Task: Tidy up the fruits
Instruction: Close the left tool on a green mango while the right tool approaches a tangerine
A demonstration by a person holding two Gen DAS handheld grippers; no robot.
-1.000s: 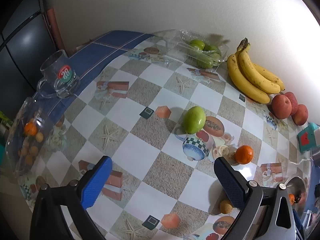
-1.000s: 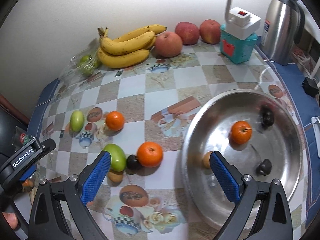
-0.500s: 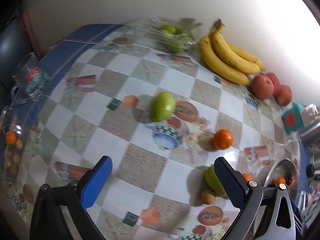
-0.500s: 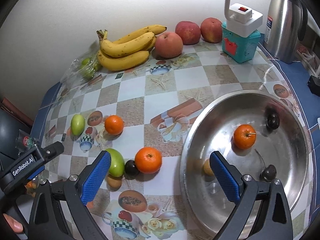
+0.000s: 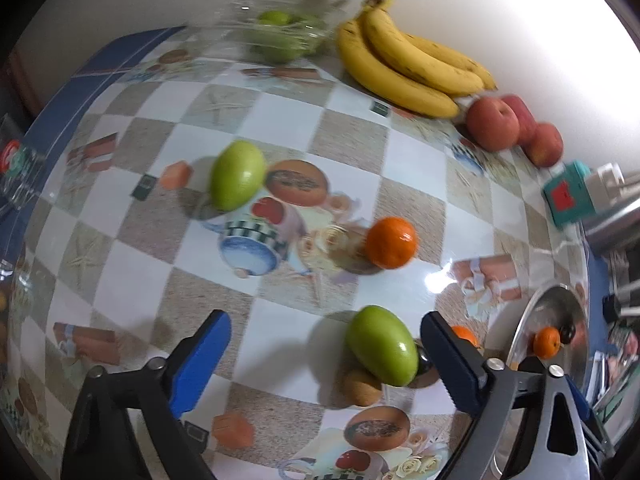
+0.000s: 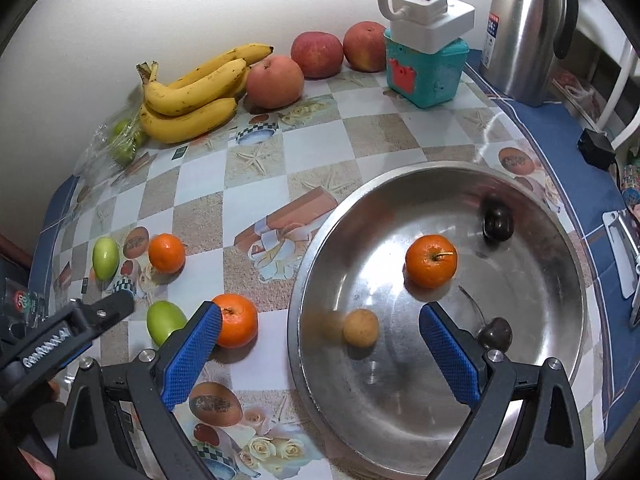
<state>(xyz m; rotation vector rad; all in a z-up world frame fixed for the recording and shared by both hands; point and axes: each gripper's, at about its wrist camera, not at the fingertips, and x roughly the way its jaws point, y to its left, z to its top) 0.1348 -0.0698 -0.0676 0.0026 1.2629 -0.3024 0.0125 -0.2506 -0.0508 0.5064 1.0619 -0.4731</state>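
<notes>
My left gripper [image 5: 326,360] hangs over a green fruit [image 5: 382,346] that lies between its jaws, close to the right finger. The jaws are closing and the pads do not touch it. A small brown fruit [image 5: 362,386] and a dark cherry [image 5: 424,360] sit against that green fruit. Farther off lie an orange [image 5: 391,242] and a second green fruit [image 5: 238,179]. My right gripper [image 6: 320,356] stands open over the left side of the steel bowl [image 6: 384,412]. The bowl holds an orange [image 6: 431,261], a small brown fruit [image 6: 361,327] and two dark cherries [image 6: 497,222].
Bananas [image 6: 192,92], three apples [image 6: 275,80] and a bag of green fruits [image 5: 280,36] line the wall. A teal box with a white socket [image 6: 424,68] and a steel thermos [image 6: 528,28] stand at the back right. Another orange [image 6: 236,320] lies beside the bowl.
The left gripper has swung right and down, from over the far green fruit to the near green one, and its jaws have narrowed a little. The right gripper has sunk slightly toward the bowl.
</notes>
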